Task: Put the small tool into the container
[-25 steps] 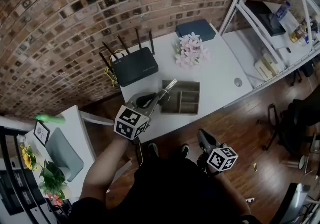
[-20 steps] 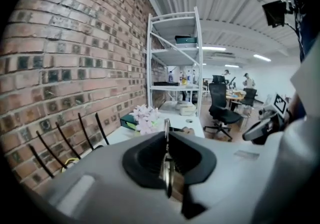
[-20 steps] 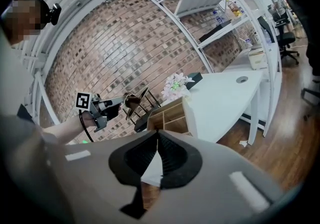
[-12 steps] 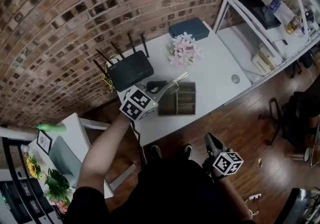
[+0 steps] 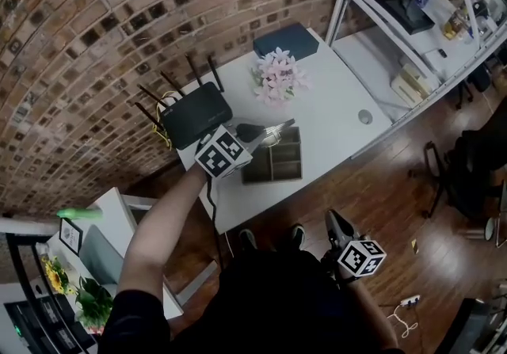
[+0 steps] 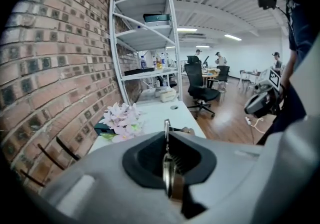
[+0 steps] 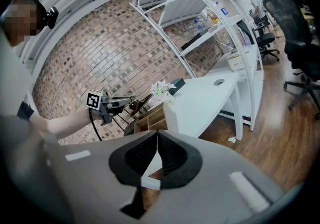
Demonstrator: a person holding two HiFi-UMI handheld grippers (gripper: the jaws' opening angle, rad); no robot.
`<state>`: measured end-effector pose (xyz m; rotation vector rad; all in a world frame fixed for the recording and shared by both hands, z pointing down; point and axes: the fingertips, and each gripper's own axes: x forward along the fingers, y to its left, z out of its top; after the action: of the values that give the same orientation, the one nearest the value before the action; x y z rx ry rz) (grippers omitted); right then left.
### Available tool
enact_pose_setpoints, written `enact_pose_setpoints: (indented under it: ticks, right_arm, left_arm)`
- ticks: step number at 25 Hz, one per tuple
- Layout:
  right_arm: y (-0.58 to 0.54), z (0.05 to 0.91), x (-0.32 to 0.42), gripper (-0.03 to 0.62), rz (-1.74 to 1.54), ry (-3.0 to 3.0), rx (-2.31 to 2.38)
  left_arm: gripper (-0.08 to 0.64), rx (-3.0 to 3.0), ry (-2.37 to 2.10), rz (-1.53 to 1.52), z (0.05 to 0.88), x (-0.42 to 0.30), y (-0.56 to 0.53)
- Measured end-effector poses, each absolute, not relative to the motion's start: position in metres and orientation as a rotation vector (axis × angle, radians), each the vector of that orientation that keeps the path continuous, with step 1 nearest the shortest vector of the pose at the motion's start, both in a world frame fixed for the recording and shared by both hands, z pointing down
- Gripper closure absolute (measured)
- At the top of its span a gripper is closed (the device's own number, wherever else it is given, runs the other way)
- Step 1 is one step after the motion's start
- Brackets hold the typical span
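Head view: left gripper [image 5: 268, 134] sits over the back edge of the wooden container [image 5: 273, 180] on the white table [image 5: 337, 127], centre of frame. Its jaws are clamped on the small tool [image 6: 168, 173], a thin metal piece poking past the tips. Step in hand looks like carry-to-drop, close to done. Next move calls for lining the tool up over one compartment, tipping down, then parting the jaws. Right gripper [image 7: 156, 140] hangs at lower right, off the table, jaws pressed together on nothing.

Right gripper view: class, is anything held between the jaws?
No, the right gripper has its jaws closed together with nothing between them.
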<state>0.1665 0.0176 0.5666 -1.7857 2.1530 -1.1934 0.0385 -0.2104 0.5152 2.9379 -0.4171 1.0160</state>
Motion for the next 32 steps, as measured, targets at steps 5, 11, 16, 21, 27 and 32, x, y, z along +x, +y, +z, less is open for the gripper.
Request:
enact_pose_setpoints:
  ticks: [5,11,16,21,27,32]
  right_arm:
    - [0.021,0.569,0.171,0.578,-1.205,2.134,-1.797]
    - [0.024,0.572,0.174,0.578,-1.219,2.115,-1.814]
    - [0.024,0.573,0.175,0.578,-1.230,2.115,-1.819]
    - [0.024,0.575,0.174,0.578,-1.235,2.118,-1.822]
    - [0.025,0.576,0.177,0.578,-1.241,2.104,-1.840]
    - [0.024,0.576,0.176,0.578,-1.242,2.102,-1.850]
  left_arm:
    - [0.541,2.930,-0.361,1.056,0.525,0.045,-0.211]
    - [0.541,2.907,-0.329,1.104,0.545,0.046,-0.212]
    - [0.541,2.904,-0.281,1.093,0.550,0.050,-0.209]
    - [0.541,2.918,-0.239,1.133,0.563,0.050,-0.209]
    - [0.541,2.933,-0.210,1.100,0.565,0.054,-0.209]
    - [0.541,2.946,-0.162,1.103,0.564,0.055,-0.206]
